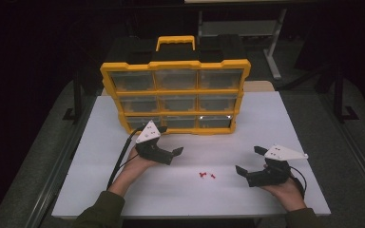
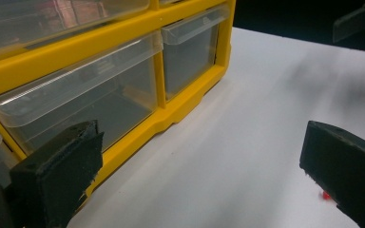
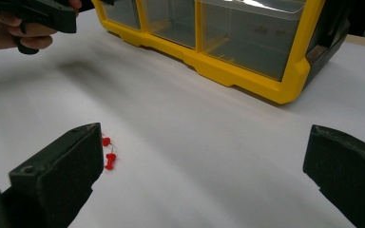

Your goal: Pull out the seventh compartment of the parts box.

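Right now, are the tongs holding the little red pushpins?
No, the red pushpins lie loose on the white table between both open tongs.

Yellow drawer cabinet (image 2: 180, 107) (clear drawers)

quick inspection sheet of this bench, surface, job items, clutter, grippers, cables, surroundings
surface: white table top, flat, no spills seen
job's things: small red push pins loose on the table between the two grippers; yellow drawer organizer upright at the back, three rows of three clear drawers, all shut, handle on top
clutter: nothing seen
grippers: left gripper open, near the organizer's bottom row, holding nothing; right gripper open, right of the pins, holding nothing
cables: black cable trails from the left gripper toward the table's near left edge; a cable loop at the right gripper
surroundings: dark room, grey floor, table legs behind
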A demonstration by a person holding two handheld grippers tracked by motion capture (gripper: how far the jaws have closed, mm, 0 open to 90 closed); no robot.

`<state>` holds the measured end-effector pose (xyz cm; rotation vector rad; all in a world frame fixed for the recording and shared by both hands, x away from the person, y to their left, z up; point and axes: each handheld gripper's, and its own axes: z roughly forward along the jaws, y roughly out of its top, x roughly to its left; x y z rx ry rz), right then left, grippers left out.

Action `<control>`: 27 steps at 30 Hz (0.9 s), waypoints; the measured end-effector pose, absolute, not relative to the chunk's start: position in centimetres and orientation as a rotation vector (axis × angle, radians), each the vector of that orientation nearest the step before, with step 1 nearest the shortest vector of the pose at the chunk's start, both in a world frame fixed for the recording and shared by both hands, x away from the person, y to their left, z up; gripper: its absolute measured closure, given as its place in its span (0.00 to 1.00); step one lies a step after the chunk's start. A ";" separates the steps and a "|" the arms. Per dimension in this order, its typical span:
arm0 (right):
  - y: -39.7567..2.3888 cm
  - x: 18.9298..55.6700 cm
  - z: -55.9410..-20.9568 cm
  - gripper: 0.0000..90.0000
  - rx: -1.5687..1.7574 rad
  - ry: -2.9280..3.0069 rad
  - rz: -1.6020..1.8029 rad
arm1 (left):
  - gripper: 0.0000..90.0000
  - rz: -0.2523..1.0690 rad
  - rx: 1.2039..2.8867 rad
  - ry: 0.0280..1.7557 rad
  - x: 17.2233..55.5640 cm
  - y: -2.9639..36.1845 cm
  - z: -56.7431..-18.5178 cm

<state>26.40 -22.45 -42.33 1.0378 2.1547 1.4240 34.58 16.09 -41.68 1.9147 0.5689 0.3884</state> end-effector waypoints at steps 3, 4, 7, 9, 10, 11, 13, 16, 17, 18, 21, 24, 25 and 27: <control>-22.5 26.4 -42.3 0.00 1.039 2.153 1.422 | 0.00 0.404 1.926 0.561 34.6 16.0 -41.8; -22.5 26.4 -42.3 0.00 1.039 2.152 1.422 | 0.00 0.408 1.927 0.559 34.5 16.0 -41.8; -22.5 26.4 -42.4 0.00 1.034 2.157 1.418 | 0.00 0.417 1.930 0.553 34.5 15.9 -41.8; -22.5 26.4 -42.4 0.00 1.032 2.158 1.418 | 0.00 0.424 1.932 0.550 34.4 15.9 -41.8; -22.4 26.4 -42.4 0.00 1.033 2.156 1.419 | 0.00 0.430 1.934 0.550 34.4 15.9 -41.8; -22.4 26.4 -42.4 0.00 1.032 2.156 1.419 | 0.00 0.436 1.934 0.548 34.4 15.9 -41.8; -22.4 26.4 -42.4 0.00 1.032 2.157 1.419 | 0.00 0.448 1.937 0.542 34.4 15.9 -41.8; -22.4 26.4 -42.4 0.00 1.032 2.158 1.419 | 0.00 0.472 1.953 0.525 34.3 15.9 -41.8; -22.4 26.4 -42.4 0.00 1.031 2.158 1.419 | 0.00 0.478 1.955 0.523 34.3 15.8 -41.8; -22.4 26.4 -42.4 0.00 1.031 2.158 1.419 | 0.00 0.483 1.961 0.520 34.3 15.8 -41.8; -22.4 26.4 -42.4 0.00 1.030 2.158 1.419 | 0.00 0.498 1.967 0.507 34.2 15.7 -41.8; -22.4 26.4 -42.4 0.00 1.031 2.157 1.421 | 0.00 0.515 1.981 0.496 34.2 15.7 -41.9; -22.4 26.4 -42.4 0.00 1.030 2.158 1.420 | 0.00 0.520 1.984 0.492 34.2 15.6 -41.9; -22.4 26.4 -42.4 0.00 1.029 2.159 1.421 | 0.00 0.529 1.988 0.487 34.1 15.6 -41.9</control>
